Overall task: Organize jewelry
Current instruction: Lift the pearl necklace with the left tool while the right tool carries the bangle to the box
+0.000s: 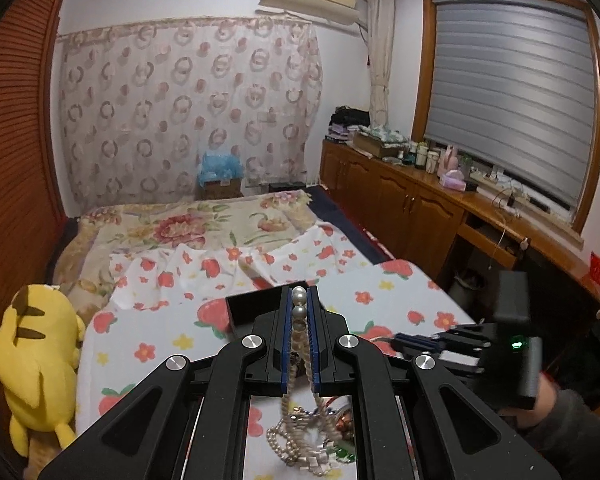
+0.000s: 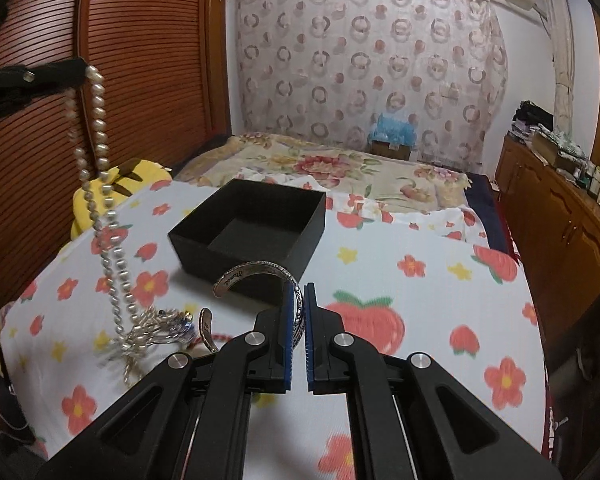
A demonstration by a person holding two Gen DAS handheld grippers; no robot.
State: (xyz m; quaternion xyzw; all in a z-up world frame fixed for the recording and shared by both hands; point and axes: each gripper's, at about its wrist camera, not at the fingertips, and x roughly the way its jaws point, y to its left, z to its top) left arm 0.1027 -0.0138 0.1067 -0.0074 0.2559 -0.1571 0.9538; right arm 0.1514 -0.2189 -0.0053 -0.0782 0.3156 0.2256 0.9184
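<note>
The black box [image 2: 256, 226] is sitting open on the strawberry-print sheet [image 2: 420, 300], and as far as the right wrist view shows, its floor is bare, so I judge that you are only beginning: nothing is sorted into it yet.

You are carrying 2 pieces at once. The pearl necklace [image 1: 299, 312] is pinched between the blue pads of your left gripper [image 1: 299, 300], with 2 large pearls showing at the fingertips and the doubled strand trailing down out of the closed jaws. In the right wrist view the necklace is hanging from high on the left, and its lower end is running down into the jewelry pile [image 2: 160, 328] on the sheet; whether it is tangled there, I cannot tell.

The silver cuff bangle [image 2: 260, 276] is clamped edge-on in your right gripper [image 2: 299, 292], its open arc curving away to the left, just in front of the box's near wall.

Left to do, by my reading: both held pieces are waiting to go in, and the tangled pile of remaining pieces is lying near the left edge of the sheet. From the left wrist view, the box is showing just beyond the clenched fingertips.
</note>
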